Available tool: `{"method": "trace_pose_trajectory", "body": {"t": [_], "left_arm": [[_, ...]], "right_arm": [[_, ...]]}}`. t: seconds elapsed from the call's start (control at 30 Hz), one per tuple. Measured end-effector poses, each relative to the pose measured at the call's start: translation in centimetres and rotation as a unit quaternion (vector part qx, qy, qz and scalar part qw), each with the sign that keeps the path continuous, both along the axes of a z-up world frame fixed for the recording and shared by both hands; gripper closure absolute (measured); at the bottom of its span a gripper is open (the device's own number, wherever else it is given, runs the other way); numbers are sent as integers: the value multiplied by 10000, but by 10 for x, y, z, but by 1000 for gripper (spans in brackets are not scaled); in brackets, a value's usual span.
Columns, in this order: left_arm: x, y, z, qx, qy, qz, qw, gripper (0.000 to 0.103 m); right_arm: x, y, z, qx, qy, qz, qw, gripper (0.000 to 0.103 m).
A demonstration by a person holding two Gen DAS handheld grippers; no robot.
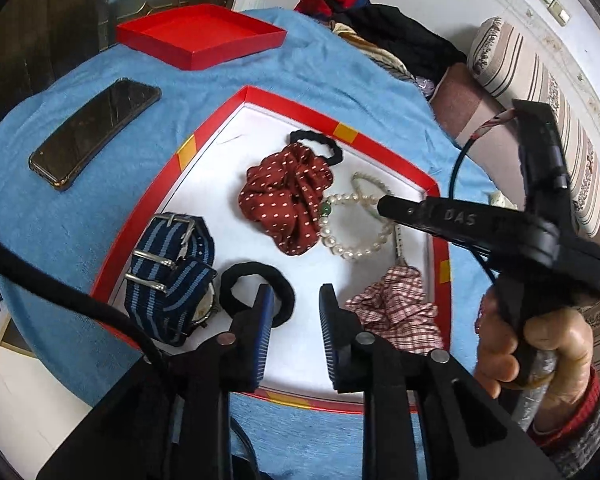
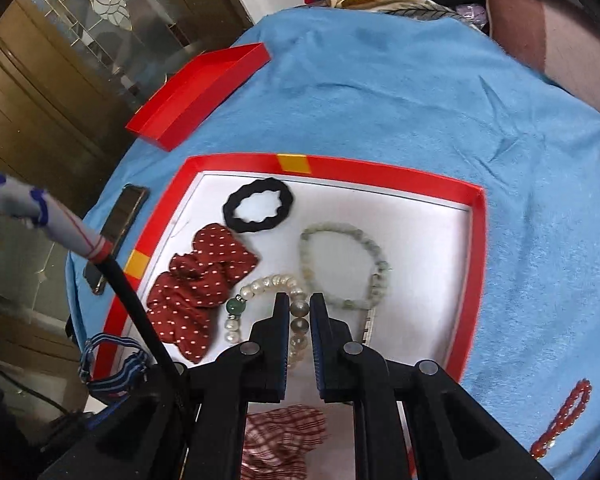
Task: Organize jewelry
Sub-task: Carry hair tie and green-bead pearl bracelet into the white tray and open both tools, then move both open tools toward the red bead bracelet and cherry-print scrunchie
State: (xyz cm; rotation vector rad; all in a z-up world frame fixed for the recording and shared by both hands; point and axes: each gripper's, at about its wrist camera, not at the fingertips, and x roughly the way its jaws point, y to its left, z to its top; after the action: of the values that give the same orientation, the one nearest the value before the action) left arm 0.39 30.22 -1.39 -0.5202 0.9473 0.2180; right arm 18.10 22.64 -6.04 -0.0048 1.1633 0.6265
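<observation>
A red-rimmed white tray point(image 1: 384, 148) point(image 2: 380, 174) lies on the blue cloth. In it are a pearl bracelet point(image 1: 352, 248) point(image 2: 268, 282), a pale green bead bracelet point(image 2: 340, 232), a dark red dotted scrunchie point(image 1: 284, 200) point(image 2: 196, 292), black hair ties point(image 1: 256, 292) point(image 2: 258, 208), a striped-strap watch point(image 1: 172, 272) and a checked scrunchie point(image 1: 396, 312) point(image 2: 284, 432). My right gripper point(image 2: 299, 308) point(image 1: 382, 206) is shut on the pearl bracelet's beads. My left gripper point(image 1: 296, 300) is open and empty above the tray's near part, beside a black hair tie.
A red box lid point(image 1: 196, 36) point(image 2: 196, 92) sits at the cloth's far left. A phone point(image 1: 96, 132) point(image 2: 118, 232) lies left of the tray. A red bead bracelet point(image 2: 560, 420) lies on the cloth right of the tray. Clothes point(image 1: 380, 28) and a striped cushion point(image 1: 540, 100) lie behind.
</observation>
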Motion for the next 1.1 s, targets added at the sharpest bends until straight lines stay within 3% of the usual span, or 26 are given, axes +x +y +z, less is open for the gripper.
{"method": "trace_pose_trajectory", "body": {"t": [0.13,0.33,0.5,0.73,0.87,1.1], "left_arm": [[-3,-11,16,229,-116,37,9997,60],[-7,-25,36,466,-271,44,9985,56],[-7,-55,52,675,-352,-188,9969,52],[-3,-104,51,740,-256,-589,9952,52],[1,-127,47,803,-141,-794,9935,52],[7,-144,38,895,15,-981,9911,52]], "right_arm": [[-9,-12,19,-45,-342,33,9994,65],[-31,-76,50,-55,-788,-154,9968,55],[-60,-170,41,-409,-902,-760,9922,54],[-72,-271,9,-580,-507,-1668,9830,54],[-70,-268,4,-531,-527,-1571,9847,54],[-48,-222,-15,-328,-343,-1302,9904,54]]}}
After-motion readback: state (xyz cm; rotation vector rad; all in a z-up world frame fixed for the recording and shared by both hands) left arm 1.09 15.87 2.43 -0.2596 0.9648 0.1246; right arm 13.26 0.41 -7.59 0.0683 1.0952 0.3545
